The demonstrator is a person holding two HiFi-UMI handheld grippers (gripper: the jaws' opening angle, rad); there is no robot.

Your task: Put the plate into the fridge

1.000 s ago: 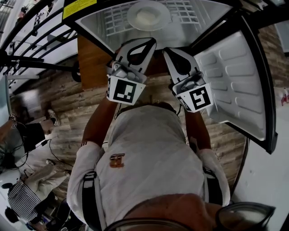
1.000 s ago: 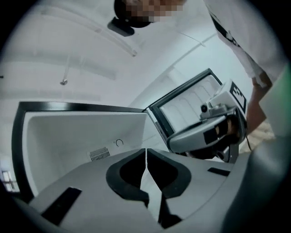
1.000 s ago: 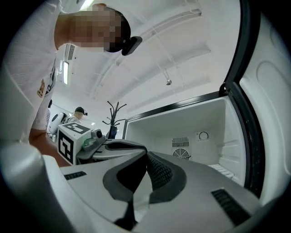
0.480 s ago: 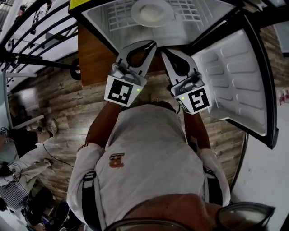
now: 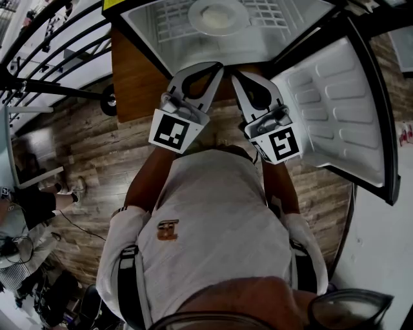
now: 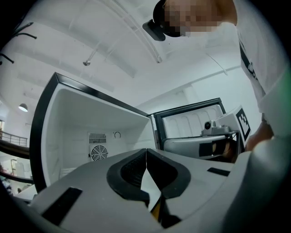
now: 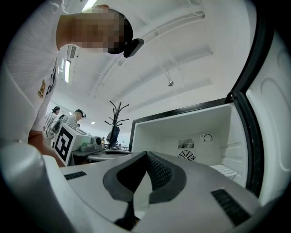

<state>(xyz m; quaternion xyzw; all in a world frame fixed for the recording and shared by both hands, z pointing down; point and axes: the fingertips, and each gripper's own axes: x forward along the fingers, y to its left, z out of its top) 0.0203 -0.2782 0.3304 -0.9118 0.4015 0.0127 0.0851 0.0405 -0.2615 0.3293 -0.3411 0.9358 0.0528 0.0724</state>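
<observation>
A white plate (image 5: 218,16) lies on the wire shelf (image 5: 169,20) inside the open fridge (image 5: 161,45), at the top of the head view. Both grippers hang in front of the person's chest, outside the fridge and short of the plate. My left gripper (image 5: 218,65) (image 6: 146,150) is closing its last bit; its tips meet with nothing between them. My right gripper (image 5: 233,71) (image 7: 146,154) is shut and empty too. The plate does not show in either gripper view.
The fridge door (image 5: 335,116) (image 7: 273,113) stands open at the right. A fan vent (image 6: 97,153) sits on the fridge's back wall. A wooden cabinet side (image 5: 132,84) is left of the fridge. Bystanders (image 5: 26,213) stand at the far left on the wood floor.
Both grippers have shifted only slightly and stay side by side. The plate stays on the shelf. The bystanders at the left have moved.
</observation>
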